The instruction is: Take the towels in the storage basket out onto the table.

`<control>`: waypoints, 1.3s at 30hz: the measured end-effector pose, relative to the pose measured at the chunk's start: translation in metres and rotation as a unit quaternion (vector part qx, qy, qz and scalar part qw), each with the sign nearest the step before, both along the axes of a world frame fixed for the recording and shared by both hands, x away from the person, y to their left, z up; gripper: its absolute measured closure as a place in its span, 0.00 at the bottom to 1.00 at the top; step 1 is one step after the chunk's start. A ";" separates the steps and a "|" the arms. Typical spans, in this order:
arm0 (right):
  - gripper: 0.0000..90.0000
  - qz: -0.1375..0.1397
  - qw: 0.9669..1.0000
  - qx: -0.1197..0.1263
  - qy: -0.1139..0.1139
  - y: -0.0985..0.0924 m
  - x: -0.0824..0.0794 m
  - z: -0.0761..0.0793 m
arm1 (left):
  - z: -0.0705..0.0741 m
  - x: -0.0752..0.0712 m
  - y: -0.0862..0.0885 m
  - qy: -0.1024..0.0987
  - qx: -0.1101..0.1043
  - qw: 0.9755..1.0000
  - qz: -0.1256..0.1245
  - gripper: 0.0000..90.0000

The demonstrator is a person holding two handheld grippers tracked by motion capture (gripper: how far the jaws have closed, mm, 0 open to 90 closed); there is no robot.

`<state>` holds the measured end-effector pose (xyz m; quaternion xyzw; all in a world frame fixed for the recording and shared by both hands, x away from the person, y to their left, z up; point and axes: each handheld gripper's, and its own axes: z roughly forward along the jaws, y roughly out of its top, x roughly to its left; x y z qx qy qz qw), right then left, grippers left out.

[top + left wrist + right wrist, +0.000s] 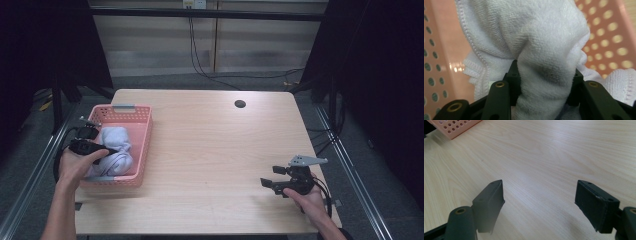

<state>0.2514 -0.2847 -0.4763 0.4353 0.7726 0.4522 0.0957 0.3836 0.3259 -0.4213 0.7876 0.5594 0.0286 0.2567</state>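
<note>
From above, my left tool (107, 150) reaches into the pink perforated basket (142, 145) at the left edge of the light wooden desk (215, 150), its black body lying over the near-left part of the basket with my hand (75, 167) wrapped around it. A white towel (117, 142) sits bunched inside the basket, touching the tool's front end. Across the desk, near the front right corner and well apart from the basket, my right tool (266, 184) rests low over the bare wood, a grey three-cornered plate (306, 160) on top of it, my right hand (310, 197) behind. A dark round hole (240, 104) marks the far side of the desktop.

Along my left tool (544, 82), a thick fold of the white towel (536, 45) rises between the two black jaws, which are clamped onto it from both sides; the terry cloth bulges above them and its stitched hem (477, 53) trails down at the left. The basket's pink wall (609, 30), dotted with holes, stands behind the cloth.

Along my right tool (539, 202), the jaws stand wide with nothing but pale wood grain (549, 157) between them. A corner of the pink basket (456, 127) shows at the top left, far from the jaws.
</note>
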 end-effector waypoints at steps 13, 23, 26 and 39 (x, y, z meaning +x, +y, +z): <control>0.25 0.000 1.000 0.000 0.002 0.000 -0.001 0.000 | 0.023 -0.009 0.008 -0.045 -0.037 0.998 0.008 0.65; 0.25 0.000 1.000 -0.001 0.005 0.001 -0.001 0.000 | 0.042 -0.010 0.004 -0.070 -0.032 0.997 -0.003 0.65; 0.25 0.000 1.000 0.000 0.004 0.001 -0.001 0.000 | 0.048 -0.010 0.001 -0.071 -0.017 0.997 -0.009 0.64; 0.25 -0.001 1.000 -0.001 0.004 0.000 -0.001 0.000 | 0.072 -0.006 -0.008 -0.068 0.017 0.997 -0.019 0.64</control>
